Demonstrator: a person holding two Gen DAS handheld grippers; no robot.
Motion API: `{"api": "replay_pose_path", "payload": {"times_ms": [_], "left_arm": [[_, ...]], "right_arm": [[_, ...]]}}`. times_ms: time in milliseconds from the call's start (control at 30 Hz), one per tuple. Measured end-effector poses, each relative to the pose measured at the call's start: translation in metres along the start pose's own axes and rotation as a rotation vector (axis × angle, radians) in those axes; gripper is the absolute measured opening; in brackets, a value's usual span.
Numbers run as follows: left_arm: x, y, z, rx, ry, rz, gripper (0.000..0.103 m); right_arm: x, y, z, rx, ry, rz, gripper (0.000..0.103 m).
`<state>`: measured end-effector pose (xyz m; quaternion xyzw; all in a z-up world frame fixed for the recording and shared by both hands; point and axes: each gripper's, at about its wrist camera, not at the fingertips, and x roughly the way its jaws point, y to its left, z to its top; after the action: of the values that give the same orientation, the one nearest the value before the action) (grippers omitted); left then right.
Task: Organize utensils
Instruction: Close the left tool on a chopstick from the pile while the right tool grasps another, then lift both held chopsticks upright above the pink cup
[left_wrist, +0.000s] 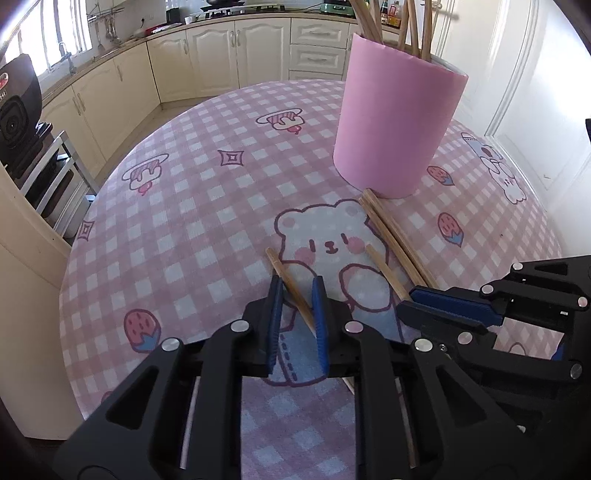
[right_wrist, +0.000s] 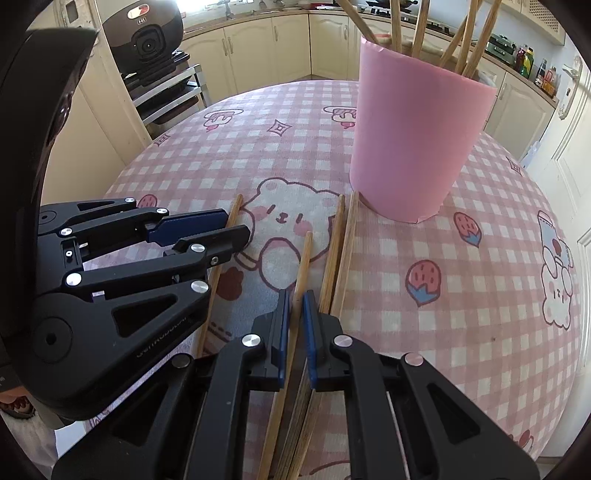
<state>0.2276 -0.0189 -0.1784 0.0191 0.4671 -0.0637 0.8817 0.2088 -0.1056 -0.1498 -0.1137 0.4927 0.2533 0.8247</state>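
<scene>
A pink holder (left_wrist: 395, 122) (right_wrist: 413, 140) stands on the table with several chopsticks upright in it. My left gripper (left_wrist: 297, 284) (right_wrist: 236, 225) is shut on a chopstick (left_wrist: 291, 288) that lies askew across its blue pads, low over the cloth. My right gripper (right_wrist: 295, 295) (left_wrist: 410, 299) is shut on another chopstick (right_wrist: 301, 273), which runs straight out between its fingers. Two more chopsticks (right_wrist: 340, 251) (left_wrist: 391, 232) lie side by side on the cloth, with their far ends at the holder's foot. The two grippers sit close together.
The round table carries a pink checked cloth (left_wrist: 207, 206) with bear and strawberry prints. Its edge curves off at the left and the far side. A black appliance (right_wrist: 147, 40) sits on a rack beside the table. Cream kitchen cabinets (left_wrist: 214, 59) line the back.
</scene>
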Motion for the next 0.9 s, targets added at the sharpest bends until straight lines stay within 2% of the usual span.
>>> {"api": "replay_pose_path", "payload": {"times_ms": [200, 467, 633, 900], "left_arm": [[-0.002, 0.006, -0.003, 0.006, -0.011, -0.013, 0.011], [-0.007, 0.019, -0.005, -0.041, -0.012, -0.051, 0.006], [-0.019, 0.024, -0.002, -0.057, -0.023, -0.068, 0.006], [-0.075, 0.028, 0.009, -0.068, -0.144, -0.113, 0.006]], "right_arm": [[0.005, 0.005, 0.008, -0.009, 0.014, -0.025, 0.007], [0.012, 0.007, 0.017, -0.004, 0.008, -0.034, 0.005], [0.005, 0.006, 0.021, 0.035, -0.034, 0.006, 0.005], [-0.042, 0.004, 0.030, 0.073, -0.177, 0.060, 0.005]]}}
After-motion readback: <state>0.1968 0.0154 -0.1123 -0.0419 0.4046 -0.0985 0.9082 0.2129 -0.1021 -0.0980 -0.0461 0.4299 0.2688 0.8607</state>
